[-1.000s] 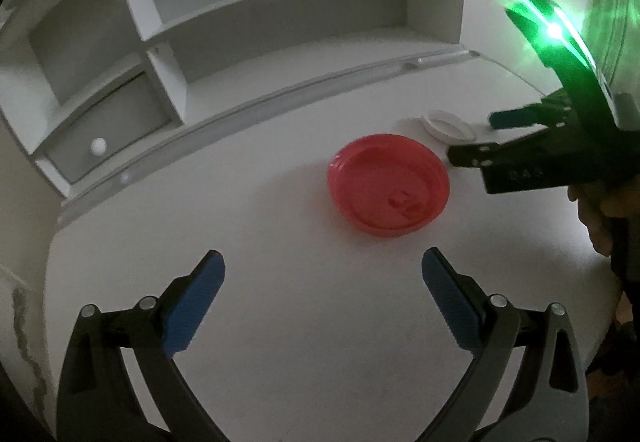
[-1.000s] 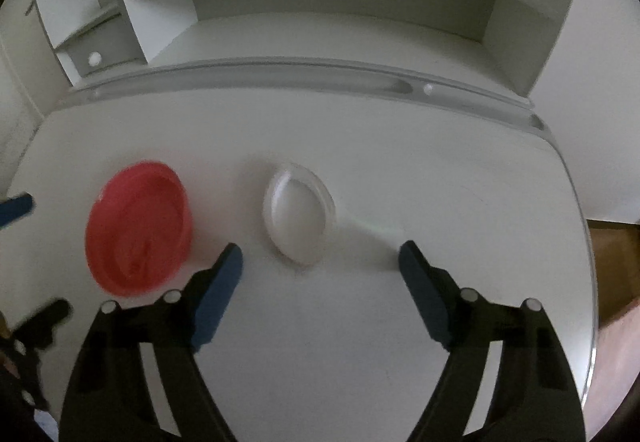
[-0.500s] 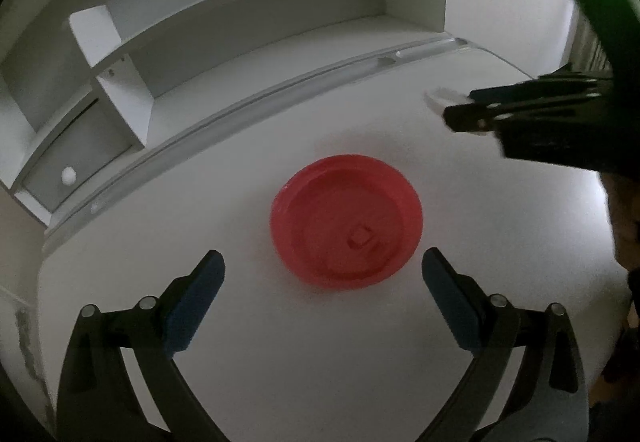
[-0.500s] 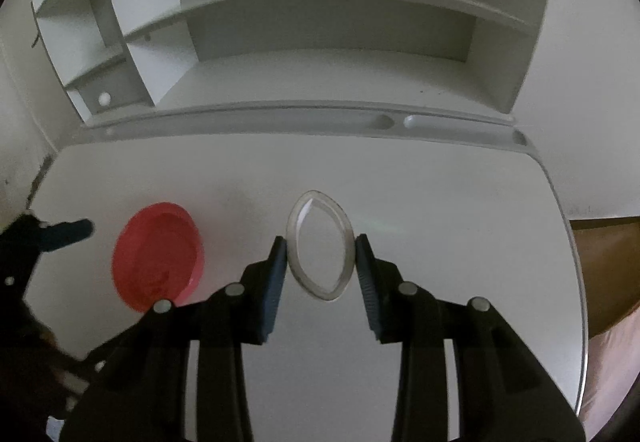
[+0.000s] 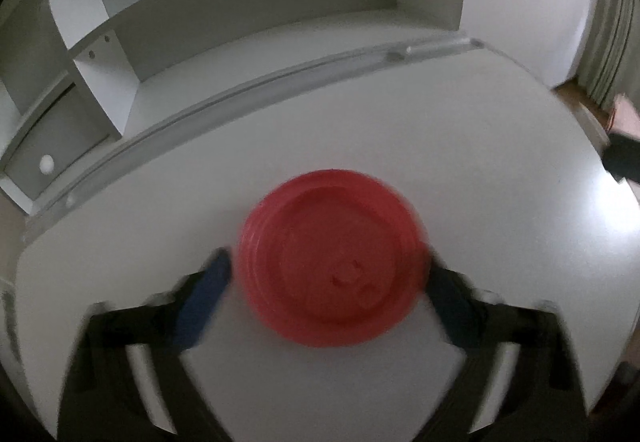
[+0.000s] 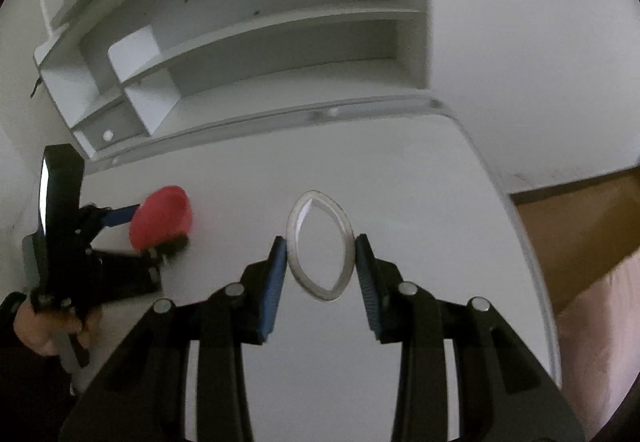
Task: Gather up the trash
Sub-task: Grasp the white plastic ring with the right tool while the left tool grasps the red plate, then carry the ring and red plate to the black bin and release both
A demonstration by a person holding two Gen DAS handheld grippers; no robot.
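A red plastic lid point(image 5: 334, 258) sits between the blue pads of my left gripper point(image 5: 324, 282), which is shut on its rim; the image is blurred by motion. In the right wrist view the red lid point(image 6: 162, 216) shows at the left, held in the left gripper point(image 6: 156, 230) just above the desk. My right gripper point(image 6: 321, 264) is shut on a clear plastic lid point(image 6: 321, 244), squeezed into an oval and lifted above the white desk point(image 6: 400, 182).
A white shelf unit point(image 5: 240, 22) with a small drawer knob point(image 5: 46, 163) stands along the desk's back edge. A grooved ledge point(image 6: 280, 118) runs along its foot. Brown floor point(image 6: 580, 226) lies past the desk's right edge.
My left gripper moved forward and closed on the red lid. My right gripper, holding the clear lid, rose and tilted away from the desk.
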